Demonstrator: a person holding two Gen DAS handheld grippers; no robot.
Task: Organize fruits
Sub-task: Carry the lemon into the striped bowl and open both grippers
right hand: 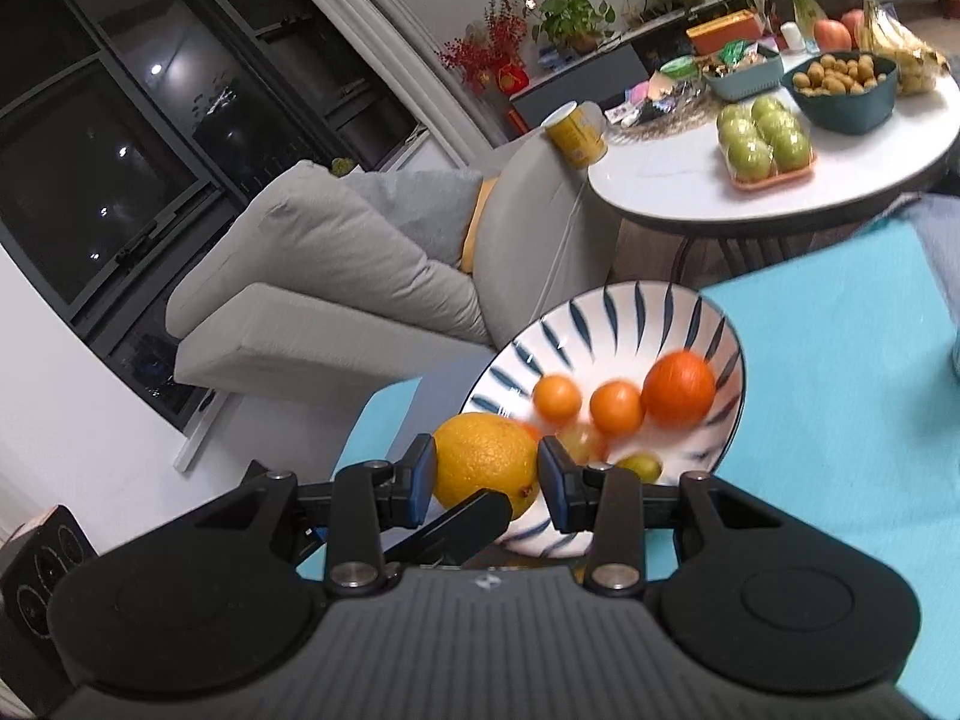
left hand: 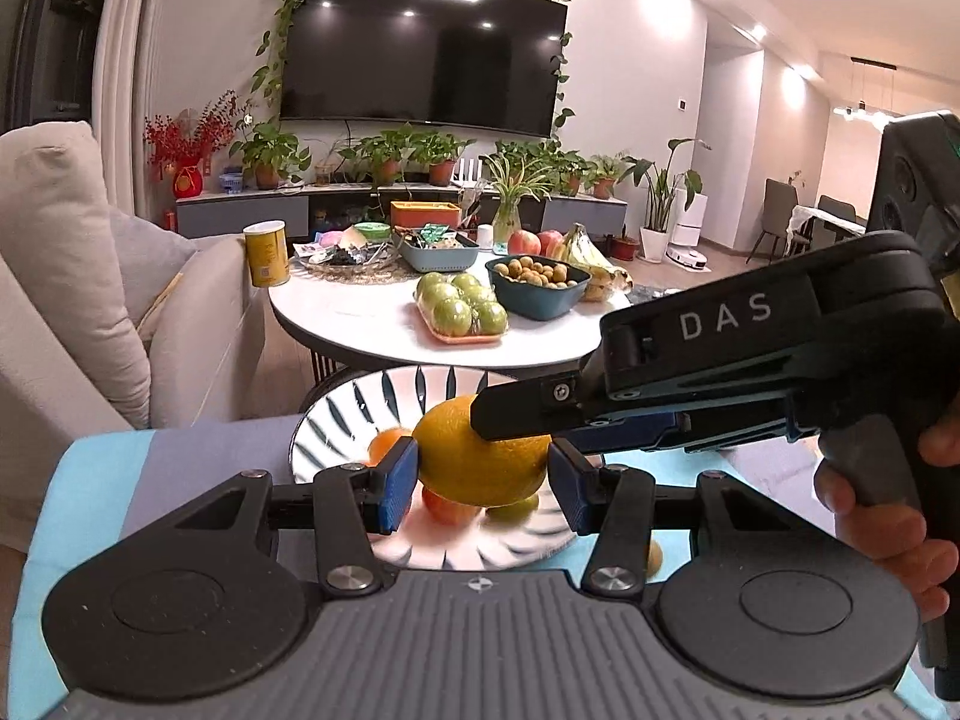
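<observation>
A large yellow-orange citrus fruit point(left hand: 483, 456) sits between the blue pads of both grippers, above a white plate with dark blue stripes point(left hand: 336, 414). My left gripper point(left hand: 483, 483) is shut on the fruit from its sides. My right gripper point(right hand: 486, 474) is also closed on the same fruit point(right hand: 483, 459); its black finger crosses over the fruit in the left wrist view. The plate point(right hand: 600, 324) holds a big orange point(right hand: 678, 390), two small oranges point(right hand: 615, 407) and some small greenish fruits point(right hand: 641, 465). The plate rests on a turquoise cloth point(right hand: 840, 396).
A round white table point(left hand: 372, 330) behind carries green apples point(left hand: 465, 306), a dark bowl of small brown fruits point(left hand: 537, 282), bananas point(left hand: 591, 255), red apples, a snack basket and a yellow can point(left hand: 266, 253). A beige sofa point(left hand: 72, 276) stands at left.
</observation>
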